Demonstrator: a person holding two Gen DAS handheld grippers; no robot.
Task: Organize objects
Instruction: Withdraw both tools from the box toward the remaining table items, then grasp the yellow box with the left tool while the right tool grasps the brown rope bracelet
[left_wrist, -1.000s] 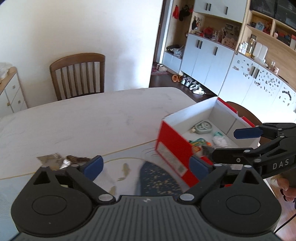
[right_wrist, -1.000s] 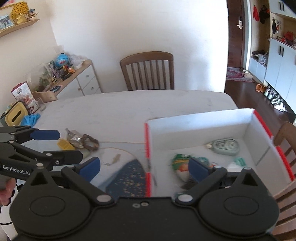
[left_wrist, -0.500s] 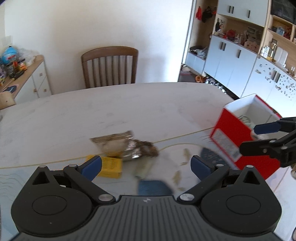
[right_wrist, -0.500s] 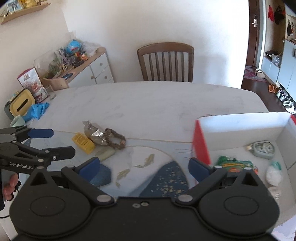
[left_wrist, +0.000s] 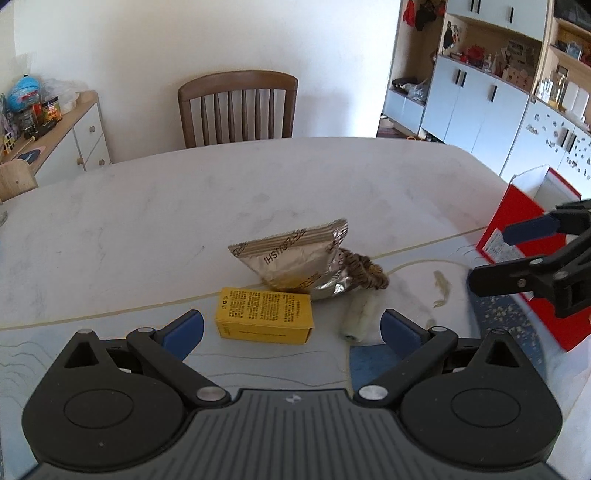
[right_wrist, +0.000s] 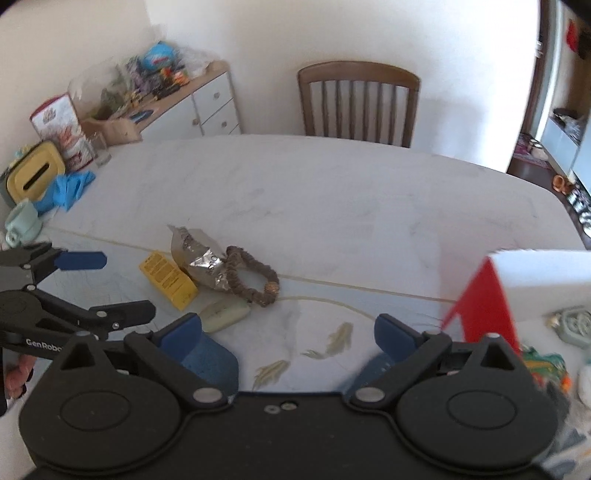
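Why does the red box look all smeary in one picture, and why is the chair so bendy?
Right wrist view: the red box is motion-blurred at its edges. Left wrist view: sharper, the yellow box print nearly readable. Both views: the fisheye lens bends the chair and table edge.

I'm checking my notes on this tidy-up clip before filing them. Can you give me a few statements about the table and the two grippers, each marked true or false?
1. The small yellow cardboard box lies on the table between the open fingers of the left gripper. True.
2. The crinkled silver foil packet is inside the red cardboard box. False: it lies on the white marble table, behind the yellow box.
3. The right gripper is shut on the brown beaded bracelet. False: it is open and empty; the bracelet lies on the table.
4. The bracelet touches the foil packet. True.
5. A brown wooden chair stands at the table's far side. True.
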